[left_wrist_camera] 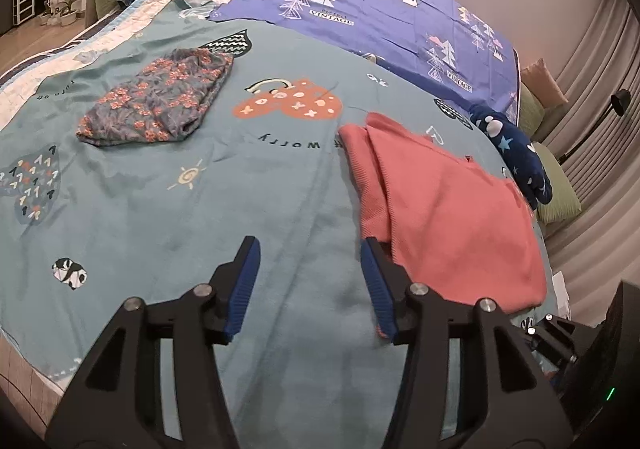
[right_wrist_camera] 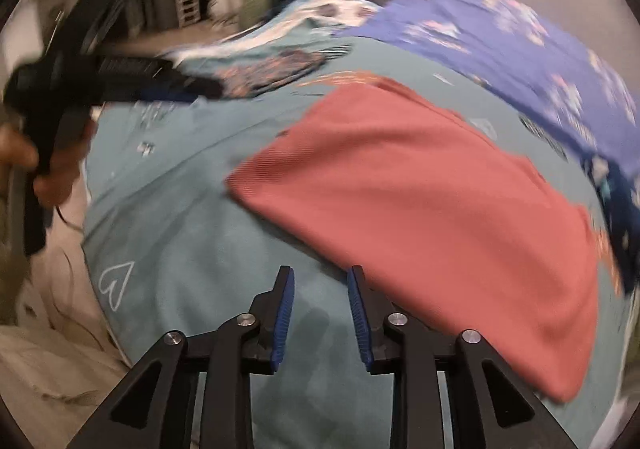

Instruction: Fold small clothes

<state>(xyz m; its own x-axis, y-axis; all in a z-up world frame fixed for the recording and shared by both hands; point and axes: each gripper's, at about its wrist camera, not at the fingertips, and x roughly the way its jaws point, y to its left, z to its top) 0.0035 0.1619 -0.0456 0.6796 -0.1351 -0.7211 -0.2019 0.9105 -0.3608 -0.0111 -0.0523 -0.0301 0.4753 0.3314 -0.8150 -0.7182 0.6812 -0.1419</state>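
Both jaws stand parted and empty: left gripper (left_wrist_camera: pixel 310 281) wider, right gripper (right_wrist_camera: pixel 321 313) narrower. Folded coral top (left_wrist_camera: pixel 448 205) lies flat on the teal bedspread (left_wrist_camera: pixel 180 209), just right of both, long axis running away; right gripper seems nearer.

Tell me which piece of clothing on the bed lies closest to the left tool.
The plain coral-pink garment, right beside the open left tool. The floral one lies farther up the bed, and the navy starred one sits beyond the pink.
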